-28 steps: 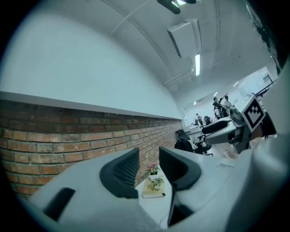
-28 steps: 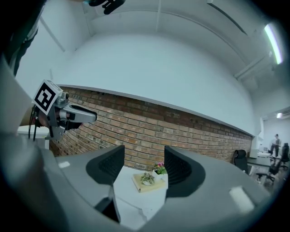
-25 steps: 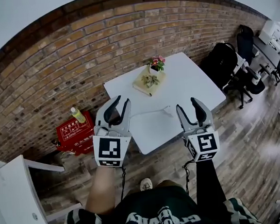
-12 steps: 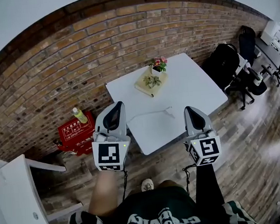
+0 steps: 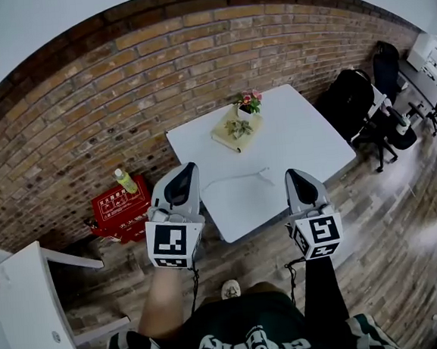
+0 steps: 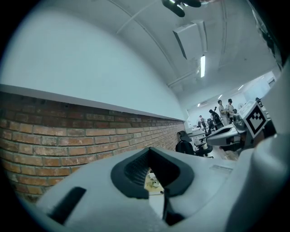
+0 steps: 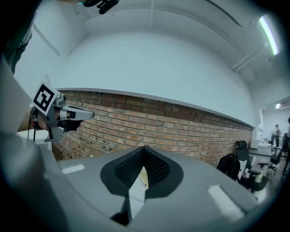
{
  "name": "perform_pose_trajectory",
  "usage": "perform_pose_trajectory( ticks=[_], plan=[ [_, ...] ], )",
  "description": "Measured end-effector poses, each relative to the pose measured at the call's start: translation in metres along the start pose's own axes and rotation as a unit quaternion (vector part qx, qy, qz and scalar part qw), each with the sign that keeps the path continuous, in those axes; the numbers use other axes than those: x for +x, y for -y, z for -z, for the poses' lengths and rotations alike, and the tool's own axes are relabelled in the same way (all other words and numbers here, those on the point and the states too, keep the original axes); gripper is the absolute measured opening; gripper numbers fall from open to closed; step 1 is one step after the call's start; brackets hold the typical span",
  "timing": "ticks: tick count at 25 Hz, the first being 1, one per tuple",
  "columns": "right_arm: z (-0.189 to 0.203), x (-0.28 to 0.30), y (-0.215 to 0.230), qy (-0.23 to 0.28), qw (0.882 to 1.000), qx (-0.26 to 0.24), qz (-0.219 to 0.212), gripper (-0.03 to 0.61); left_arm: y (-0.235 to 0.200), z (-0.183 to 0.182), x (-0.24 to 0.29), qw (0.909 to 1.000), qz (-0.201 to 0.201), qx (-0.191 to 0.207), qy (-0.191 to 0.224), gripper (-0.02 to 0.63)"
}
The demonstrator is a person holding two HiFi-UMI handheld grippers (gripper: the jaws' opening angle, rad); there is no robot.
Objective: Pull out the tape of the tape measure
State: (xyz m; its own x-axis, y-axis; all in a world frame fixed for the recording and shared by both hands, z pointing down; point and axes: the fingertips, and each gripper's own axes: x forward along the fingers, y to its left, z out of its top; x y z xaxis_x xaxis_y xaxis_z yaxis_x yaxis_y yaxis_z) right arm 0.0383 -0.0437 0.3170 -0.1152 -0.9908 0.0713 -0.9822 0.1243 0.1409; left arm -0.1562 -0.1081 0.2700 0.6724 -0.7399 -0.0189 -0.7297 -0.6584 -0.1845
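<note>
A thin pale strip (image 5: 238, 177) lies on the white table (image 5: 306, 136); I cannot tell whether it belongs to the tape measure, and no tape-measure case is recognisable. My left gripper (image 5: 188, 169) is held level in front of the table's near-left edge, shut, with nothing between its jaws. My right gripper (image 5: 292, 176) hangs level before the near-right edge, also shut and empty. In the left gripper view the left gripper (image 6: 152, 171) has its jaws together, and the right gripper (image 6: 226, 134) shows at the right. The right gripper view shows the right gripper (image 7: 144, 168) with its jaws meeting.
A tan book with a small plant and pink flowers (image 5: 238, 124) sits at the table's far side. A red crate (image 5: 119, 209) with a green bottle (image 5: 124, 180) stands by the brick wall. Black office chairs (image 5: 349, 98) are at the right, white furniture (image 5: 24, 301) at the left.
Both grippers stood open a second ago; both have closed on nothing. The hands have hardly shifted.
</note>
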Motion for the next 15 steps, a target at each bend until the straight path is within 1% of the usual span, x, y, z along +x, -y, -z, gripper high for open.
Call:
perform_pose_trajectory(
  ticks=[9, 15],
  plan=[
    [-0.0027, -0.0024, -0.0005, 0.003, 1.000, 0.000, 0.000, 0.011, -0.0032, 0.0022, -0.0031, 1.0000, -0.008, 0.001, -0.004, 0.008],
    [0.0016, 0.0007, -0.0036, -0.004, 1.000, -0.001, -0.008, 0.011, -0.0029, 0.0077, -0.0019, 0.9999, -0.002, -0.010, -0.007, 0.008]
  ],
)
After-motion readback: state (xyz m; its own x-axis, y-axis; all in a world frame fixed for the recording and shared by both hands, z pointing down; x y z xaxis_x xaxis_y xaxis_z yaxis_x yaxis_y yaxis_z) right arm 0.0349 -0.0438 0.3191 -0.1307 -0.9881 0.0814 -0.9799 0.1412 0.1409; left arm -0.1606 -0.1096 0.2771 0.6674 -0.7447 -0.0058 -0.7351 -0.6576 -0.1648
